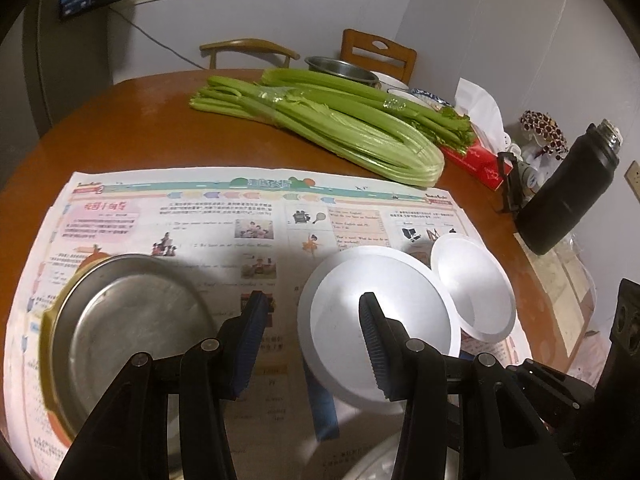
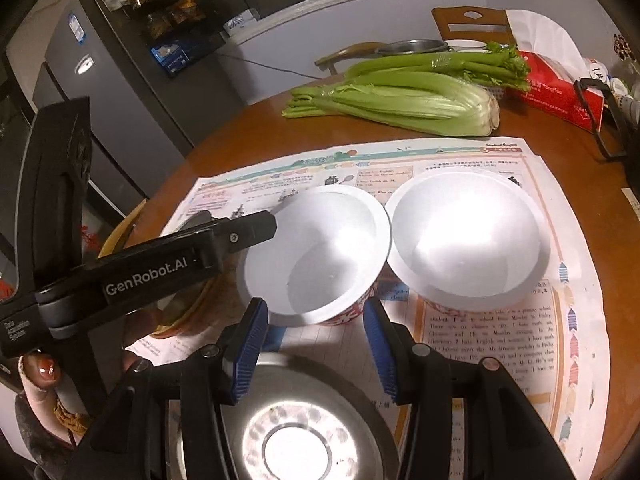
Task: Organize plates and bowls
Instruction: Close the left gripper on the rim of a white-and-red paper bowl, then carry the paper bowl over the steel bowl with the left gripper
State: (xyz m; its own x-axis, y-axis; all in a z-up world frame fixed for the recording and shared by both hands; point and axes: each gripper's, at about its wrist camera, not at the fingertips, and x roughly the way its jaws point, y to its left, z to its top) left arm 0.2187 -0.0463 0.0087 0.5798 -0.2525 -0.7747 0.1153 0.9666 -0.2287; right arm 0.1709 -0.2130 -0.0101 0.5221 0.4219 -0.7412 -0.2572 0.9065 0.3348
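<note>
Through my left wrist camera, my left gripper (image 1: pixel 316 336) hangs with its jaws spread wide and nothing between them, low in the centre of the frame. Its right finger overlaps a white foam bowl (image 1: pixel 380 320) that stands on the newspaper (image 1: pixel 180 216), with a second white foam bowl (image 1: pixel 476 284) just beside it at the right, rims touching or nearly so. At lower left sits a metal plate (image 1: pixel 132 328) on a yellow-rimmed dish. Celery (image 1: pixel 320 120) lies across the brown round table (image 1: pixel 120 128) above the paper, and a black flask (image 1: pixel 568 192) leans at the right edge.

Through my right wrist camera, my right gripper (image 2: pixel 316 344) is also open and empty at bottom centre, above a shiny steel plate (image 2: pixel 304 440). Just beyond its fingertips stand the two bowls, one (image 2: pixel 320 256) at centre and one (image 2: pixel 468 236) to its right. My left gripper (image 2: pixel 256 228) reaches in from the left edge, its tip beside the nearer bowl's rim.
</note>
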